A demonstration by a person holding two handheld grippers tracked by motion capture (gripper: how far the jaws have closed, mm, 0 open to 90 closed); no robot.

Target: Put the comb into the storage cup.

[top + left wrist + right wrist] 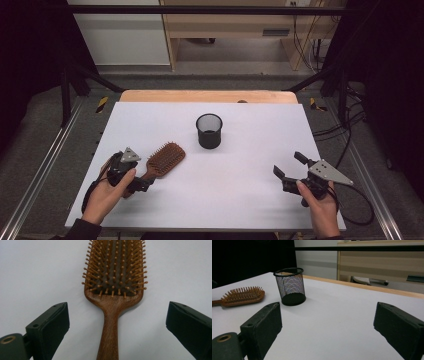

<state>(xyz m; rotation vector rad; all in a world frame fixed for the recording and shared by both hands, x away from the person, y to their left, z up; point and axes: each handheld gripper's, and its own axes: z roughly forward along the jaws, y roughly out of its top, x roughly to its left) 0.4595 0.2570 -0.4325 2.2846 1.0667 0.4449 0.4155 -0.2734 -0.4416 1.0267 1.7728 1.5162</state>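
The wooden hairbrush (162, 160) lies bristles-up near the table's (250, 200) left edge, its handle between the left gripper's (117, 322) wide, untouching jaws. The right gripper (290, 166) gapes empty near the right edge; bare tabletop between them.

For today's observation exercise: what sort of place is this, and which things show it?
Probably a lab or workshop set up for recording handling tasks. A white table stands inside a black metal frame, cables trail over the floor, and a plain wooden bench stands behind.
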